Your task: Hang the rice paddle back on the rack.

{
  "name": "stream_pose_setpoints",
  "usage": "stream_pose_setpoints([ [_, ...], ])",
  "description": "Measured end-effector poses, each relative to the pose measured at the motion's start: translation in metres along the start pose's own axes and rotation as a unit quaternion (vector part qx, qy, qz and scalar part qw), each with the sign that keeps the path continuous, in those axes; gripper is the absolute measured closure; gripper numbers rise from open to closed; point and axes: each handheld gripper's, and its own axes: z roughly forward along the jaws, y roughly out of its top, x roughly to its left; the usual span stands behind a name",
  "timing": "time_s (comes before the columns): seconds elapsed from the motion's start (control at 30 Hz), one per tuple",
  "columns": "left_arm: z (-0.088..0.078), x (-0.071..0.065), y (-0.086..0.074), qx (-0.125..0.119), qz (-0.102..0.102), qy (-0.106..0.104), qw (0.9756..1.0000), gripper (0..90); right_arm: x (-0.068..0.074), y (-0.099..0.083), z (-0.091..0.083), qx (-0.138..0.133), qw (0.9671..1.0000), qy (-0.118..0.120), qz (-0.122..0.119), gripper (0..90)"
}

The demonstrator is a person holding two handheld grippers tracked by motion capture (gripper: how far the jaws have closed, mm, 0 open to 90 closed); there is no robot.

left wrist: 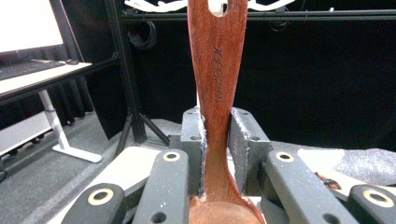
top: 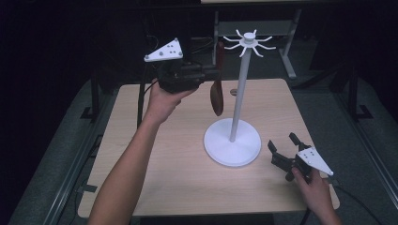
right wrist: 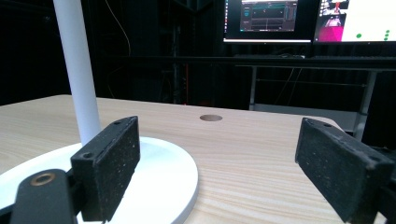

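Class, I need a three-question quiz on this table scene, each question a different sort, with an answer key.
1. True or false: the right gripper is shut on the white stand's pole.
2. What does the left gripper hold? A) a metal ladle B) a wooden spoon C) a cloth
3. Fill in: the stand's round base rests on the ____.

Key: 1 false, it is open beside the base; 2 B; 3 wooden table.

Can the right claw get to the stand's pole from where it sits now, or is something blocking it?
Probably yes. The right claw is open and empty, low beside the white base, and bare table lies between it and the pole. The wooden spoon hangs on the pole's far side, held in the left claw.
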Motion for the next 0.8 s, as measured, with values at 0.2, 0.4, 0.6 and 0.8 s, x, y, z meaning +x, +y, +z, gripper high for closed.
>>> stream_pose_setpoints([
  [0.2, 0.006, 0.001, 0.001, 0.000, -0.001, -0.002, 1.0000, 76.4, 0.000, 0.000, 0.000, 0.000, 1.0000, 0.000, 0.000, 13.5],
  [0.4, 0.014, 0.001, 0.002, 0.001, -0.002, -0.004, 1.0000, 76.3, 0.000, 0.000, 0.000, 0.000, 1.0000, 0.000, -0.001, 13.5],
  [0.6, 0.023, 0.000, 0.001, 0.006, -0.004, -0.010, 0.9999, 76.3, 0.000, 0.000, 0.000, 0.000, 1.0000, 0.001, -0.002, 13.5],
  [0.8, 0.027, 0.002, 0.000, 0.002, -0.010, -0.011, 0.9999, 76.2, 0.000, 0.000, 0.000, 0.001, 1.0000, 0.001, -0.002, 13.5],
])
